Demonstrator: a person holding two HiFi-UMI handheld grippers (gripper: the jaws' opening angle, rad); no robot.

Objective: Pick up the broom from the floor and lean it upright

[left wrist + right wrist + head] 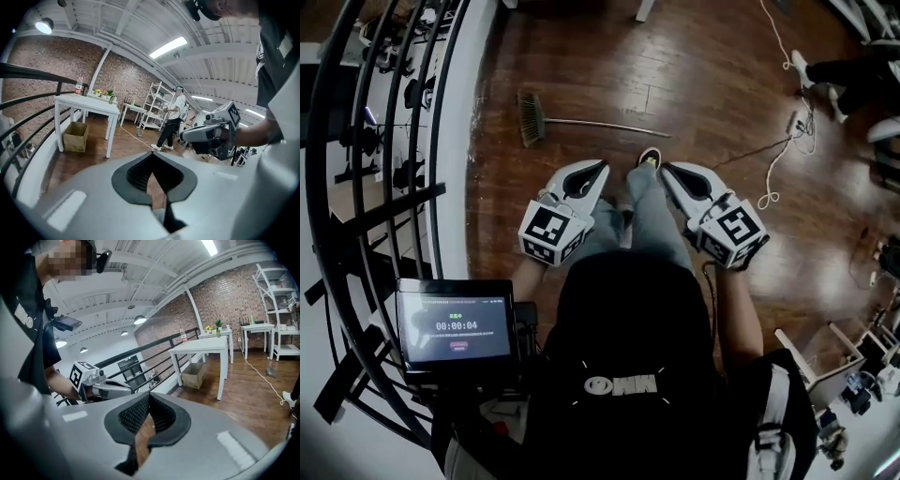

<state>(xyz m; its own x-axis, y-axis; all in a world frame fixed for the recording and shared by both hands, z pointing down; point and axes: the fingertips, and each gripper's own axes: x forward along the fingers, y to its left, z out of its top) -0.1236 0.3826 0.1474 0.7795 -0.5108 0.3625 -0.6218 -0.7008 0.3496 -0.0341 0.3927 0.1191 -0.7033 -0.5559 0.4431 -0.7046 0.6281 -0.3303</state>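
Note:
The broom (581, 123) lies flat on the dark wooden floor ahead of me, its bristle head (530, 117) to the left and its thin handle running right. My left gripper (601, 166) and right gripper (665, 169) are held side by side above my legs, short of the broom and apart from it. Both point forward with the jaws closed tip to tip and nothing between them. In the left gripper view the shut left gripper (152, 153) faces the room, with the right gripper (211, 134) beside it. The right gripper view shows the shut right gripper (149, 395) and the left gripper (101, 387). Neither gripper view shows the broom.
A curved black railing (394, 187) borders the floor on the left. A white cable and power strip (792, 122) lie to the right, near a person's legs (844, 70). A white table (86, 103) with a cardboard box (75, 136) stands further off. Another person (171, 122) walks by shelves.

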